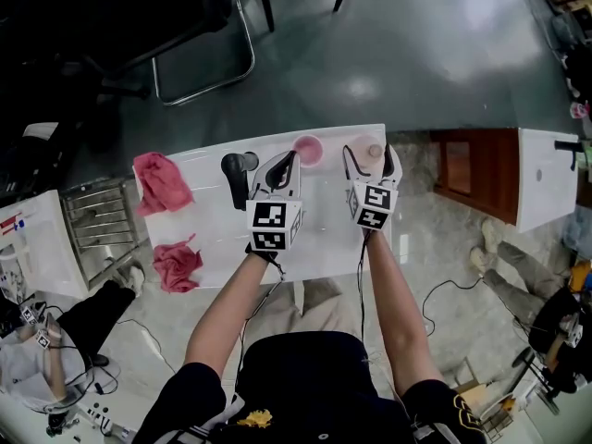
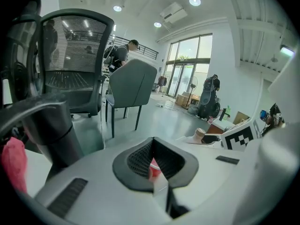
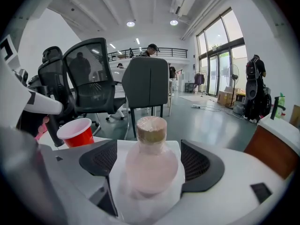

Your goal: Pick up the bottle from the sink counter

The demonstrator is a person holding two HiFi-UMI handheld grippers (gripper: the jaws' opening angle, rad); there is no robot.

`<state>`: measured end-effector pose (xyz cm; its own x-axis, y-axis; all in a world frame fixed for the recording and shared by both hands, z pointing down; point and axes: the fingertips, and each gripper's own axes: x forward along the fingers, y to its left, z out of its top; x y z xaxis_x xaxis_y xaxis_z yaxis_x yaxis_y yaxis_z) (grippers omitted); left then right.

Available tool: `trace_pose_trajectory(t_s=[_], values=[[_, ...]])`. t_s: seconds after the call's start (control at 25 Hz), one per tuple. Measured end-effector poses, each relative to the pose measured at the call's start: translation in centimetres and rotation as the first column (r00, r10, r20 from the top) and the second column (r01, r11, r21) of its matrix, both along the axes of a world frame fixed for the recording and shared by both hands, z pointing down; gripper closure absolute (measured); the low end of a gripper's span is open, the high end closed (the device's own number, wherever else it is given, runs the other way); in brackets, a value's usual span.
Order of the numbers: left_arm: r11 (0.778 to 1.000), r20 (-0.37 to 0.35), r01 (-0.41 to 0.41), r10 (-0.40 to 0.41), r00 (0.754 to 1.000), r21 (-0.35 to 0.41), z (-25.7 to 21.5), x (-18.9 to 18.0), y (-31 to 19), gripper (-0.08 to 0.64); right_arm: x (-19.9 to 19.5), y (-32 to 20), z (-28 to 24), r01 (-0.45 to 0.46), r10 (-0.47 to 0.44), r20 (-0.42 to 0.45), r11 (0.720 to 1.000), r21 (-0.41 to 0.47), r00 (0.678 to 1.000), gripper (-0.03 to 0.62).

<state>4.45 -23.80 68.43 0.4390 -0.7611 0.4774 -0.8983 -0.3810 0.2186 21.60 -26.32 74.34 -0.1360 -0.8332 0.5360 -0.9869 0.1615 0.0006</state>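
Observation:
The bottle (image 3: 151, 156), pale pink with a tan wrapped cap, stands upright on the white sink counter (image 1: 213, 229) near its far edge. In the head view the bottle (image 1: 373, 152) sits between the jaws of my right gripper (image 1: 372, 161). In the right gripper view the right gripper (image 3: 150, 162) is open, its dark pads flanking the bottle's body without pressing on it. My left gripper (image 1: 290, 159) hovers just to the left, by a red cup (image 1: 308, 149). The left gripper (image 2: 152, 146) is shut, holding nothing; a sliver of the red cup (image 2: 153, 170) shows behind its pads.
A black faucet (image 1: 238, 172) rises left of the left gripper. Two pink cloths (image 1: 162, 181) (image 1: 178, 266) lie on the counter's left end, with a metal rack (image 1: 97, 225) beside it. Office chairs (image 1: 199, 44) stand beyond the counter. A wooden cabinet (image 1: 476, 174) is at the right.

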Motion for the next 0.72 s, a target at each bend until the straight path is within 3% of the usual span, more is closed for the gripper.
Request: trace_pose_trajectory(t_s=[0.48, 0.72], values=[[1.0, 0.0, 0.008, -0.008, 1.0, -0.013, 0.7, -0.1, -0.7, 0.541, -0.3, -2.7, 2.6, 0.024, -0.025, -0.032, 1.0, -0.013, 0.999, 0.158], [1.0, -0.009, 0.015, -0.015, 1.0, -0.021, 0.8, 0.3, -1.0, 0.541, 0.1, -3.0, 3.2, -0.009, 0.005, -0.072, 0.999, -0.051, 0.997, 0.158]])
